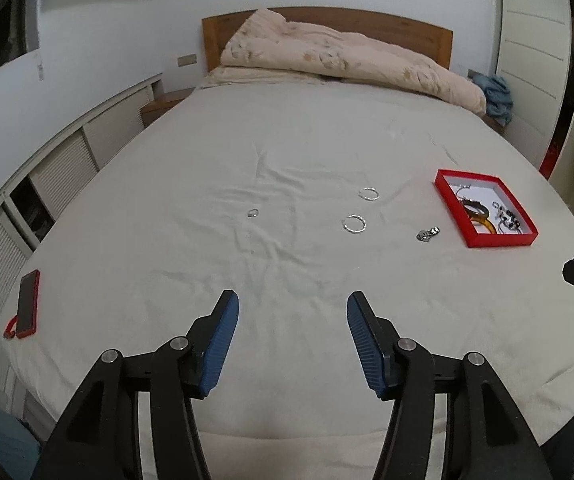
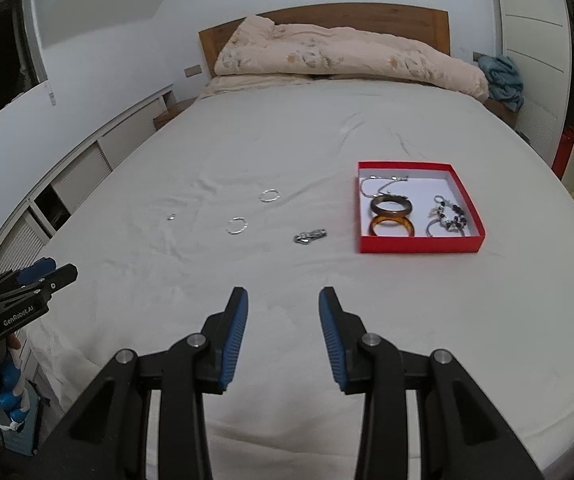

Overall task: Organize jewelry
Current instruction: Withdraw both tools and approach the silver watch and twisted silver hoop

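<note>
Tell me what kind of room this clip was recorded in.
A bedroom, most likely: a wide bed with a wooden headboard and a bunched-up duvet, plus a bedside table.

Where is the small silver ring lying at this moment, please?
In both wrist views the small silver ring lies on the bed sheet, left of the two silver hoops and farthest from the red box.

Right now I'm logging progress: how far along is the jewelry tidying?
Partly done. The red box already holds two bangles, a chain and a beaded bracelet. Nothing is in hand: left gripper and right gripper are open and empty. Left on the sheet: two hoops, a small ring and a metal charm.
</note>
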